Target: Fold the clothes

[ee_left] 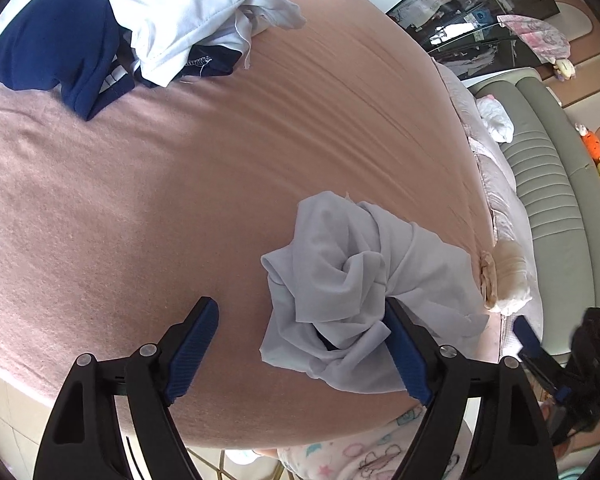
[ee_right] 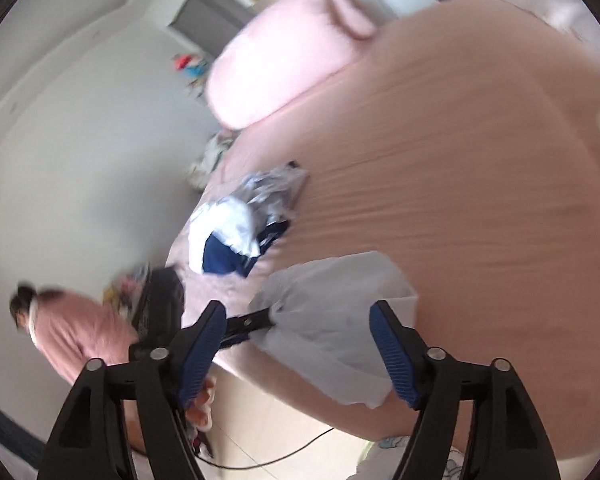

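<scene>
A crumpled pale grey garment [ee_left: 352, 280] lies bunched on the pink bed sheet [ee_left: 160, 200], near the bed's front edge. In the left wrist view its folds twist into a knot-like whorl, and one lobe drapes over the inner face of the left gripper's [ee_left: 300, 344] finger on the right of that view; the finger on the left of the view stands well clear of the cloth over bare sheet. The jaws are spread wide, with only part of the garment between them, and nothing is pinched.

The right wrist view is blurred. There the same pale garment [ee_right: 340, 308] lies between and beyond the right gripper's [ee_right: 300, 344] fingers, which also stand wide apart; I cannot tell whether either pad touches the cloth, and it is not clamped. The left gripper's dark finger [ee_right: 248, 322] pokes into the cloth from the left of that view.

Further across the bed sits a heap of clothes [ee_left: 148, 28]: a navy piece with white stripes [ee_left: 56, 52] under a white one, with a grey piece beside them. A pink pillow [ee_right: 276, 60] rests at the far end of the bed. A grey padded headboard [ee_left: 548, 184] curves along the side, with a small beige bundle [ee_left: 508, 276] against it. A person in a pink top [ee_right: 72, 332] stands by the wall.
</scene>
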Motion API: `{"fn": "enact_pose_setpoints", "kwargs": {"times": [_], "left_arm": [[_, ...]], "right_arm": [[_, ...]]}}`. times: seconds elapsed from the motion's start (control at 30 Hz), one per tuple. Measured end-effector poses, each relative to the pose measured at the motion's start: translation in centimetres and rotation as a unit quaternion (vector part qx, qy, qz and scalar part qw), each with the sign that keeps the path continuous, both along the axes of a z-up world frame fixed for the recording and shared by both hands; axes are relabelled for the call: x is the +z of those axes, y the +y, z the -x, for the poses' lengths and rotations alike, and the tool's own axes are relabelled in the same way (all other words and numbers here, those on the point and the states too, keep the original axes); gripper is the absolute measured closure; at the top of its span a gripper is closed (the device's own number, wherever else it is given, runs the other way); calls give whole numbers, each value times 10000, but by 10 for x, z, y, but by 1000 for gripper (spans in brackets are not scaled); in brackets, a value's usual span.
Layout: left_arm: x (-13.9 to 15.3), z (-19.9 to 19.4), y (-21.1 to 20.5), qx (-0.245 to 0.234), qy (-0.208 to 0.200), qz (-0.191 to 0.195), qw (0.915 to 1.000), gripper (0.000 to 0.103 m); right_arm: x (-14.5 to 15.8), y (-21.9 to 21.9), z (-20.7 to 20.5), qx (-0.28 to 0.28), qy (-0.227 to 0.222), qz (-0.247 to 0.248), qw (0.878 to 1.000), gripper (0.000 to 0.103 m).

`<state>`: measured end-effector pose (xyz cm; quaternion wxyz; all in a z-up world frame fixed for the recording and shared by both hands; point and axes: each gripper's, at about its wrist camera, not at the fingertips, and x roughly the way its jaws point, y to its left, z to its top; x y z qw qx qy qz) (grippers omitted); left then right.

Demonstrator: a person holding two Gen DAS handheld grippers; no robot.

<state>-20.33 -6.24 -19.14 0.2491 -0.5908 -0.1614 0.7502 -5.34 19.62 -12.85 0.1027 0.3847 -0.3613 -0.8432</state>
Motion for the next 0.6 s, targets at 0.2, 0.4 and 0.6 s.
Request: {"fn": "enact_pose_setpoints", "kwargs": {"times": [0.2,0.4,0.6], "left_arm": [[2,-3,-3,-33,-78,-237,9997,21],[20,-11,-10,-221,0,-1071,9940,21],[26,-8,-23,43,-73,-1719,9851,14]], "right_arm": [[-51,15,18,-234,-633,1074,9919,26],[-76,10,23,-510,-936,1489,9831,18],[-88,1,28,-513,-963,1622,9807,16]]}}
